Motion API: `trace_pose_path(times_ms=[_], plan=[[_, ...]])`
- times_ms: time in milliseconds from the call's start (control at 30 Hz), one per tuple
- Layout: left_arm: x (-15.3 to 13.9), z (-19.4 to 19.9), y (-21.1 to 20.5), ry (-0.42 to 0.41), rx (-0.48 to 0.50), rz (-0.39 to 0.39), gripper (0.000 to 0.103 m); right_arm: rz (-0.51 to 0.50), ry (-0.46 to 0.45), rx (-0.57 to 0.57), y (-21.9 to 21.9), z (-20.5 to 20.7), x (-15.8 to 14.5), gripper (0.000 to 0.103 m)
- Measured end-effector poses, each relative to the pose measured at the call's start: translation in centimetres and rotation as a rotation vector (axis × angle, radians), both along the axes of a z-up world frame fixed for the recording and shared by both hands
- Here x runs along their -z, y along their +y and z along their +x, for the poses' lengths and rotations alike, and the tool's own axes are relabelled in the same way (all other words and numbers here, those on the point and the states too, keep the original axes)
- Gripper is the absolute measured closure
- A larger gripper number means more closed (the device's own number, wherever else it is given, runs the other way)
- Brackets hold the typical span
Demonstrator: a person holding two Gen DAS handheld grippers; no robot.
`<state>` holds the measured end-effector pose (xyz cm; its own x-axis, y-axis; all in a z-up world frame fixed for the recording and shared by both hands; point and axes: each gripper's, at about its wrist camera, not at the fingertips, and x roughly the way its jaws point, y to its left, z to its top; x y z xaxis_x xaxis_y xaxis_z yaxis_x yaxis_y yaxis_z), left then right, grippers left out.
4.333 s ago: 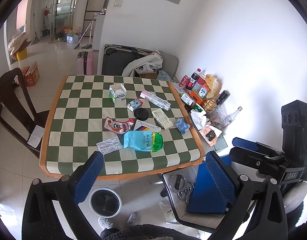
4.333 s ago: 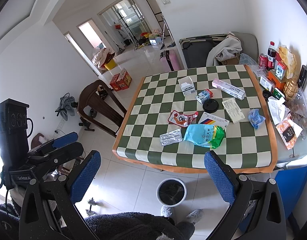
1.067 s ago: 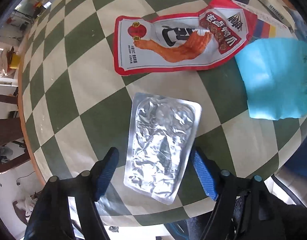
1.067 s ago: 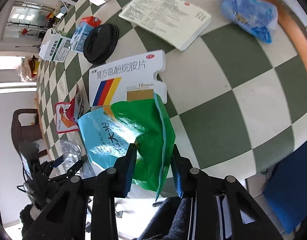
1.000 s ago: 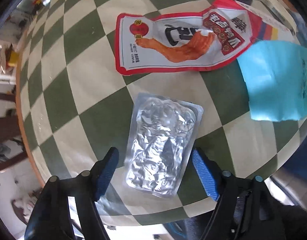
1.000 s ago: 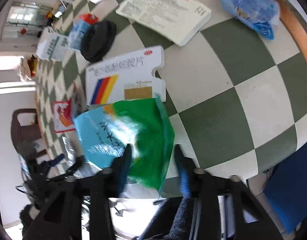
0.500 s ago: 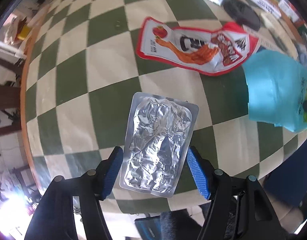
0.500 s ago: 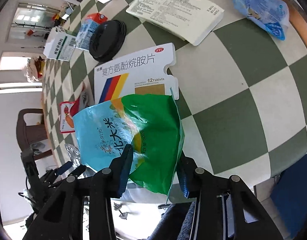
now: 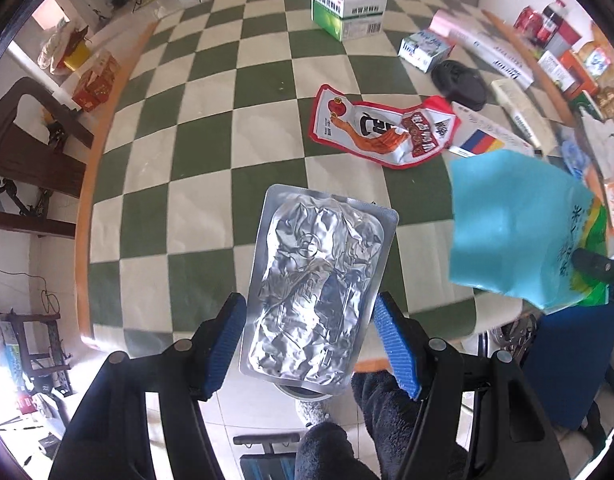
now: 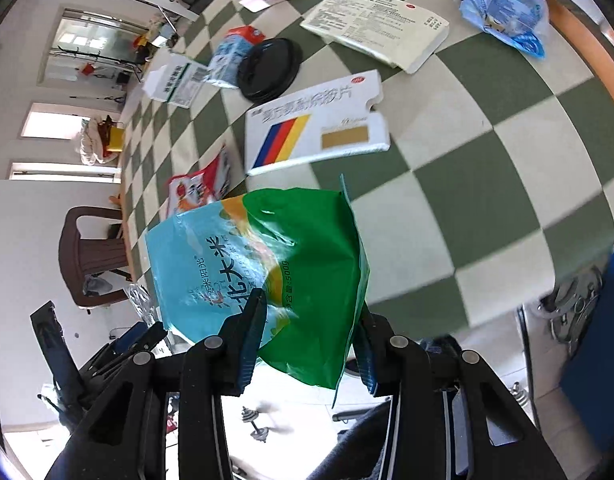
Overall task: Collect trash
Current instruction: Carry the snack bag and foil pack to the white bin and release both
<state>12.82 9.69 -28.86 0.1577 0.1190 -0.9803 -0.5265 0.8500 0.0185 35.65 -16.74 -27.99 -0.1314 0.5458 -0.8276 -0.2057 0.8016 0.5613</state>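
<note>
Main worry: foil pouch (image 9: 317,276) slick and crinkly, gripped only at its sides, could slip out of left tongs (image 9: 311,344) over counter (image 9: 155,168) near edge. Left tongs partly closed, pouch between pads, lifted. Right tongs (image 10: 307,340) pinch green-blue rice bag (image 10: 263,264), floppy, may snag; far end sticks out left.

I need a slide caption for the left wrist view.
Left gripper holds a foil tray above the checkered table.

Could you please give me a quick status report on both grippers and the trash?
Left gripper shut on silver foil pack, lifted off table. Right gripper shut on blue-green bag, also lifted. Nothing blocking either; more wrappers remain on checkered table.
</note>
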Motion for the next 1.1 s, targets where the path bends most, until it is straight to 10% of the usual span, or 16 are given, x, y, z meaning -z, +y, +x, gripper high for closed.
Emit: trace_pose_path(times_ms=[300,567,1100], plan=[[0.1,-7.7,-2.8,-0.044,0.007,-0.017,0.04,-0.015,-0.054,0.044,-2.9,-11.0,-1.6,0.061],[6.0,-15.6,-4.6,0.023,-0.026,-0.123,0.04,-0.093,0.001,0.092,-5.6,-22.3,2.6,0.061],[37.7,-16.2,-2.4,0.205,-0.262,-0.444,0.038,-0.393,0.168,0.111,-1.7,-29.2,32.8,0.061]])
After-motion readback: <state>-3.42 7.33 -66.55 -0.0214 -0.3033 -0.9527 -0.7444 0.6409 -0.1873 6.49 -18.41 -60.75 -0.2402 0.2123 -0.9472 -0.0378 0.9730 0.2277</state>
